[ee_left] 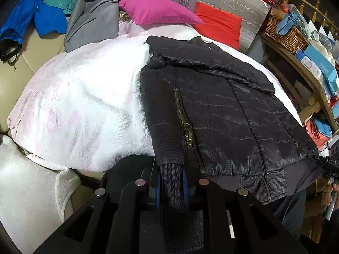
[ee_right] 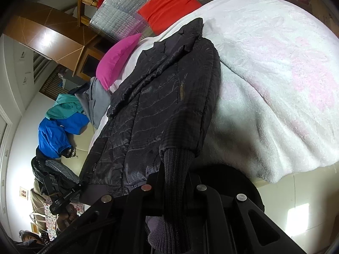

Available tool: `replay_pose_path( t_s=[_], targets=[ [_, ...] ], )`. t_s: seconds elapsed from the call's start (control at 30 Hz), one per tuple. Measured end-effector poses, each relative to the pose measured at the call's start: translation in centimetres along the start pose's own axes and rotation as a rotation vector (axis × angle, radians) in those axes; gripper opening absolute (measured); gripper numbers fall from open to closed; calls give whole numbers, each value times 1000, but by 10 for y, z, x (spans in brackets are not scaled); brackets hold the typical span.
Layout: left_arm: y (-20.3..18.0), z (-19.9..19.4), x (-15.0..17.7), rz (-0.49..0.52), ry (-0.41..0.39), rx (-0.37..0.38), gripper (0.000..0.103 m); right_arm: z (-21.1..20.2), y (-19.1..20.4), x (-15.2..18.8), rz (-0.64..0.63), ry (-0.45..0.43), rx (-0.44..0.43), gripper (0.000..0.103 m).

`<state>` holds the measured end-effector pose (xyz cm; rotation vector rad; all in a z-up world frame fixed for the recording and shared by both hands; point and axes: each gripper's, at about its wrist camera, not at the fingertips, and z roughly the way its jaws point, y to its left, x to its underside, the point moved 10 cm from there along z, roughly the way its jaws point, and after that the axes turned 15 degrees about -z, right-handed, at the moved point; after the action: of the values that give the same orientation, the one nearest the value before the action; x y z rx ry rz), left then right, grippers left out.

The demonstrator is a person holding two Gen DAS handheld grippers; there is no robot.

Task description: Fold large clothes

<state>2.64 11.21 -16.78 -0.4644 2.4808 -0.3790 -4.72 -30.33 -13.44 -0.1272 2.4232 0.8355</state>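
A black quilted jacket (ee_left: pixel 211 105) lies on a white and pink blanket (ee_left: pixel 84 105), one sleeve folded across its chest, a brass pocket zip (ee_left: pixel 184 118) showing. My left gripper (ee_left: pixel 171 182) is shut on the jacket's ribbed knit hem at its near left corner. In the right wrist view the jacket (ee_right: pixel 159 105) lies tilted, and my right gripper (ee_right: pixel 175 182) is shut on ribbed knit fabric (ee_right: pixel 175 163) at the jacket's other near corner. The right gripper also shows at the left wrist view's right edge (ee_left: pixel 326 165).
A magenta pillow (ee_left: pixel 156 10) and a red pillow (ee_left: pixel 218 25) lie at the bed's far end. Grey (ee_left: pixel 91 25), blue (ee_left: pixel 31 19) and teal clothes lie far left. A wooden shelf with a wicker basket (ee_left: pixel 284 33) and boxes stands right.
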Motion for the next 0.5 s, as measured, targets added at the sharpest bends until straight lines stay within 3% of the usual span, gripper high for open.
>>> replay_pose_path(
  t_s=[0.5],
  targets=[
    [7,5,5,-14,18,-1,18,4,-3,2,9,6,-1,12]
  ],
)
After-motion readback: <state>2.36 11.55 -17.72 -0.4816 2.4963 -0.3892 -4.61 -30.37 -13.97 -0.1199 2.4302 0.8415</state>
